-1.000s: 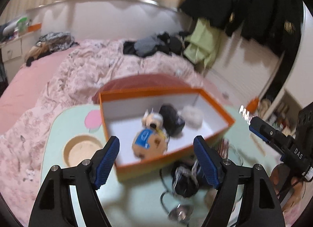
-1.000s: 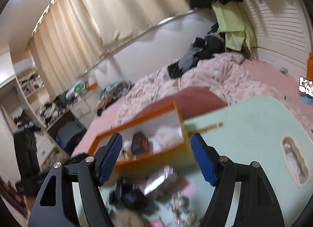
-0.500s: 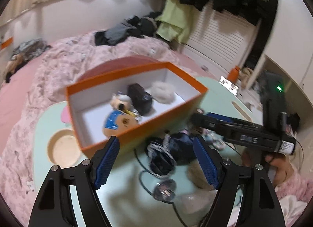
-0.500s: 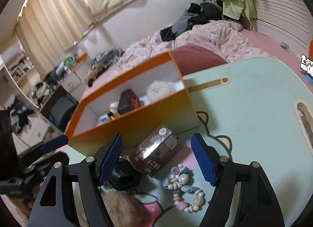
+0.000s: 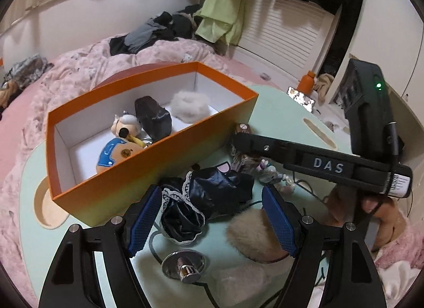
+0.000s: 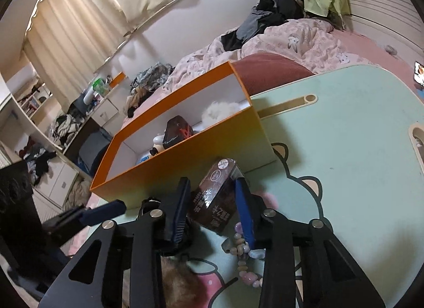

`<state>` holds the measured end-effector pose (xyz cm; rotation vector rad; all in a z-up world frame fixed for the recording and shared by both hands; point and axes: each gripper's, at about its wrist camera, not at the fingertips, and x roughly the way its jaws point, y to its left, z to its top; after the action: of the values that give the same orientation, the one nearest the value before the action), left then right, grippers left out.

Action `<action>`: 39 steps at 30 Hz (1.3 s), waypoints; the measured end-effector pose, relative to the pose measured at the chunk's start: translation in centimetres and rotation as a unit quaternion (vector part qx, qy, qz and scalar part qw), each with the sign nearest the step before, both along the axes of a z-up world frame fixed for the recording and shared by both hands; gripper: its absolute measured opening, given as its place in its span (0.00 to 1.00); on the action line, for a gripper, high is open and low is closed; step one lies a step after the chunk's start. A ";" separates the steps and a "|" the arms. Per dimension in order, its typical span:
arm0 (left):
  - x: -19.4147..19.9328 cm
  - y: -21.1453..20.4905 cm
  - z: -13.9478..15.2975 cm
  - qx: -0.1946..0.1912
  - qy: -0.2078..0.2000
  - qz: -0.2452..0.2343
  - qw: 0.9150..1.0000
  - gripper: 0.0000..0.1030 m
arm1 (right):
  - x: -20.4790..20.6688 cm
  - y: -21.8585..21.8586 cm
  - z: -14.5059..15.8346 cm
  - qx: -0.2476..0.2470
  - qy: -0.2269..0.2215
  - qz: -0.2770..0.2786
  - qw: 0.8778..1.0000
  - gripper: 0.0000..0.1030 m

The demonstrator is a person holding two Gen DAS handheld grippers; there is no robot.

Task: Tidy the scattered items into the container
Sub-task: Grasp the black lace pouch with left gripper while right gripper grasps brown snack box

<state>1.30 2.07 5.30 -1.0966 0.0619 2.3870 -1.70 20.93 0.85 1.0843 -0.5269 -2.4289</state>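
So in the left wrist view, the left hand-held gripper (image 5: 212, 220) sits with its jaws wide apart and nothing gripped, hanging over a crumpled black satin cloth with white lace trim (image 5: 204, 202) on the mint green tabletop (image 5: 278, 111). A beige fluffy puff (image 5: 251, 236) lies just inside the right blue pad, and a shiny round metal piece (image 5: 184, 268) sits closer to the camera with a thin dark cable running past it. The orange box (image 5: 148, 164) stands just behind the cloth, and it already holds a dark packet (image 5: 153, 119), a white fluffy ball (image 5: 189, 106), a small plush figure (image 5: 126, 127) and a round toy with a blue patch (image 5: 114, 155). The other tool reaches in from the right, held by a hand (image 5: 371, 215), its tip down by a pile of beads (image 5: 275, 178). Over in the right wrist view, the right hand-held gripper (image 6: 212, 212) has just been closing its jaws, and a brown snack packet (image 6: 216, 199) now sits between the narrowed blue pads, which look right up against its sides. That packet rests on the tabletop just in front of the orange box's near wall, with a pastel bead bracelet (image 6: 245, 257) beside it, partly under the right finger. Some brown fluff (image 6: 180, 281) pokes out at the bottom edge.
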 end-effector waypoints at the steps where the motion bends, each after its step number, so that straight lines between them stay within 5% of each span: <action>1: -0.1 0.1 -0.2 -0.002 -0.002 0.004 1.000 0.75 | 0.0 0.0 0.0 0.000 -0.001 -0.003 1.000 0.34; 7: -0.5 0.7 -1.4 -0.021 -0.011 0.016 1.000 0.75 | 0.1 0.3 0.0 0.018 -0.005 -0.029 0.999 0.47; 15: -1.0 0.4 -1.8 0.001 -0.012 0.023 1.000 0.41 | 0.5 -0.5 0.2 0.026 0.012 0.000 1.000 0.47; 23: -1.1 0.1 -1.5 0.006 -0.004 0.012 1.000 0.29 | -0.2 -1.6 -0.8 0.057 -0.020 0.012 0.998 0.47; 27: -0.9 -0.2 -0.7 0.009 0.005 0.010 1.000 0.29 | -0.2 -1.0 -0.9 0.040 -0.017 0.013 0.999 0.20; 39: 0.8 -1.1 2.4 0.028 0.044 -0.011 0.999 0.29 | 0.7 0.0 0.2 -0.014 0.028 0.024 0.999 0.20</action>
<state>2.06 0.95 7.75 -0.9603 0.0369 2.4026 -0.97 20.95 1.05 1.0028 -0.5085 -2.3964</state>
